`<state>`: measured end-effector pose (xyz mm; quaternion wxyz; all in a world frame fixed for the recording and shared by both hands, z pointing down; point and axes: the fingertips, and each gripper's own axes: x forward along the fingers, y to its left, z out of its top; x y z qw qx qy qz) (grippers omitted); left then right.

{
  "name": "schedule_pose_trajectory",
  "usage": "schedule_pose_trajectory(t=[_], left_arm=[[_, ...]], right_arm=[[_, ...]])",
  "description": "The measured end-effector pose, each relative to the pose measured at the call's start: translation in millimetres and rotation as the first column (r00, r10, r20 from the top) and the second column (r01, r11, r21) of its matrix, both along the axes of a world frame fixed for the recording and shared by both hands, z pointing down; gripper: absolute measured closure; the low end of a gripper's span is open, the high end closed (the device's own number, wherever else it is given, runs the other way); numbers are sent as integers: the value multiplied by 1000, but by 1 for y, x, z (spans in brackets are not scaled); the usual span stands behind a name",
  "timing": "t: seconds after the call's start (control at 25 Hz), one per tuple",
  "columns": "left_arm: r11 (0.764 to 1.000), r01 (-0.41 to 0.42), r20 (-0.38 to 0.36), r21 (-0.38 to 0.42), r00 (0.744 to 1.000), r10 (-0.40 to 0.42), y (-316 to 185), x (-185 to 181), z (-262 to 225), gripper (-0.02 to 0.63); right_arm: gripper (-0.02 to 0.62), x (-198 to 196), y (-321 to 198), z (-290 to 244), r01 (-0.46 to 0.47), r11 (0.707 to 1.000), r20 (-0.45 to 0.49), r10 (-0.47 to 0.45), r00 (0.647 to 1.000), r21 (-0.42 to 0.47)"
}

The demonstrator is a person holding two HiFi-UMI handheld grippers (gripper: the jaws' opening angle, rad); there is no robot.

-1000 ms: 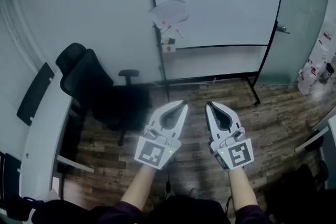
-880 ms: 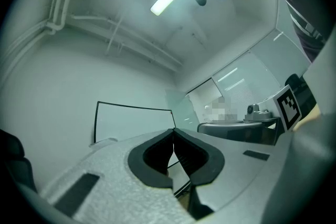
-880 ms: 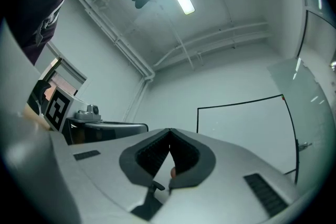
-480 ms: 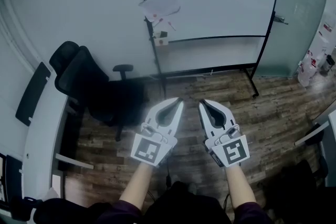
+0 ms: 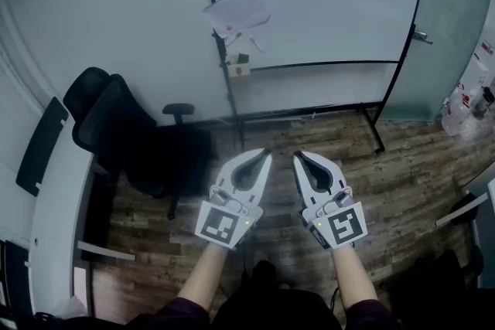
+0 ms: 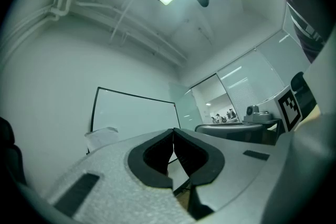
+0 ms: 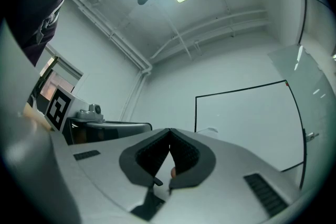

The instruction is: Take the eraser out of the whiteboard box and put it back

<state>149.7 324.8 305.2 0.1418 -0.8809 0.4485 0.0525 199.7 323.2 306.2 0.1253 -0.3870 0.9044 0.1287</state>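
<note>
A whiteboard (image 5: pixel 317 4) on a black stand faces me across the wooden floor. A small whiteboard box (image 5: pixel 238 67) hangs on its left post, under a crumpled white bag (image 5: pixel 236 10); I cannot make out the eraser in it. My left gripper (image 5: pixel 267 154) and right gripper (image 5: pixel 296 155) are held side by side over the floor, short of the board. Both are shut with nothing between the pads. The whiteboard (image 6: pixel 131 113) also shows beyond the closed tips of the left gripper (image 6: pixel 173 131). Behind the right gripper (image 7: pixel 169 131) lies the same whiteboard (image 7: pixel 247 123).
A black office chair (image 5: pixel 124 127) stands to the left of the board's stand. A white desk (image 5: pixel 58 205) curves along the left edge. The stand's foot (image 5: pixel 377 137) reaches onto the floor at the right, near a glass door (image 5: pixel 456 27).
Both grippers have moved together toward the whiteboard, still shut and side by side. The board looks a little larger and the chair has slid left in the head view.
</note>
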Motion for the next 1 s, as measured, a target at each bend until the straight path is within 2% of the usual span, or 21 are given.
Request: schedule_pose_trajectory(t=[0.48,0.76,1.0], left_arm=[[999,-21,-12,-24,1000,21,-136,-80,3,601],[998,-30,-25,-49,999,29,-179,-105,10,601],[997,-37,-37,-68,999,34,-205,-114,21,601]], right_arm=[[592,-83,-137,1,-13,1000,-9,13,1000,-18],[592,-109,-182,6,-19,999,-12,19,1000,-31],[592,-115,-208,15,-24,998,-13,23,1000,-56]])
